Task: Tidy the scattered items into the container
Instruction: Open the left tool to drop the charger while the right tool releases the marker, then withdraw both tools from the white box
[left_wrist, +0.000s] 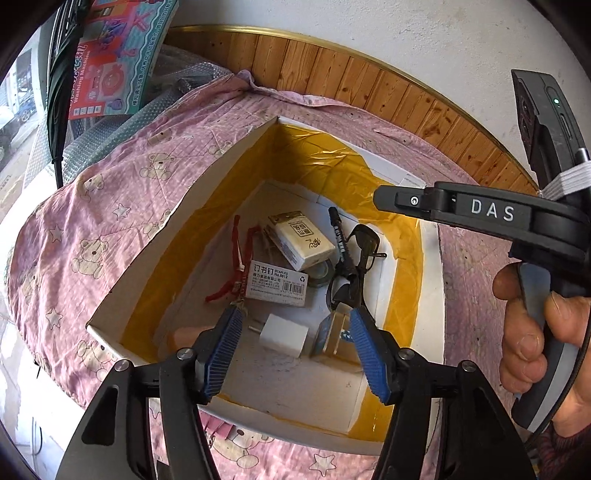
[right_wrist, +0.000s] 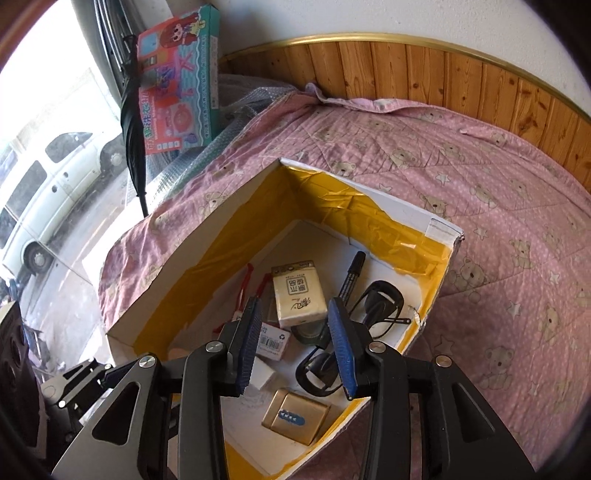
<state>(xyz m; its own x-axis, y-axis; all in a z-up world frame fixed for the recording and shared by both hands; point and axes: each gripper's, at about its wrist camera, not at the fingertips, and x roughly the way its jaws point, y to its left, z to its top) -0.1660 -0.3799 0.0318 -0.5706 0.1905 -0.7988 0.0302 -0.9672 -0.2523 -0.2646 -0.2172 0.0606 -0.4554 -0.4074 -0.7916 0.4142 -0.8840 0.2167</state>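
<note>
1. Pink bedding (right_wrist: 461, 192) printed with bears and stars covers the surface, backed by wood panelling (right_wrist: 406, 70) under a white wall; a toy carton (left_wrist: 110, 62) at the far left reads "Washing Machine", and we see a white car (right_wrist: 48, 192) through the window.
2. We find the container (right_wrist: 192, 236), a white cardboard box lined with yellow tape, sitting on the bedding with its top open.
3. Inside it lie a staples box (left_wrist: 277, 282) reading "STAPLES No.0012", a tissue pack (right_wrist: 299, 295) with Chinese print, a black marker (right_wrist: 351, 275), black-framed glasses (right_wrist: 376, 299), a white charger plug (left_wrist: 282, 334), a gold box (right_wrist: 295, 421) with a blue oval label, a tape roll (left_wrist: 321, 275) and red string (left_wrist: 245, 258).
4. Our left gripper (left_wrist: 293, 334) hangs over the box's near end, blue pads spread apart, holding nothing.
5. Our right gripper (right_wrist: 297, 332) hangs above the contents, pads likewise parted and empty; its body reads "DAS" in the left view, gripped by a hand (left_wrist: 535, 332).
</note>
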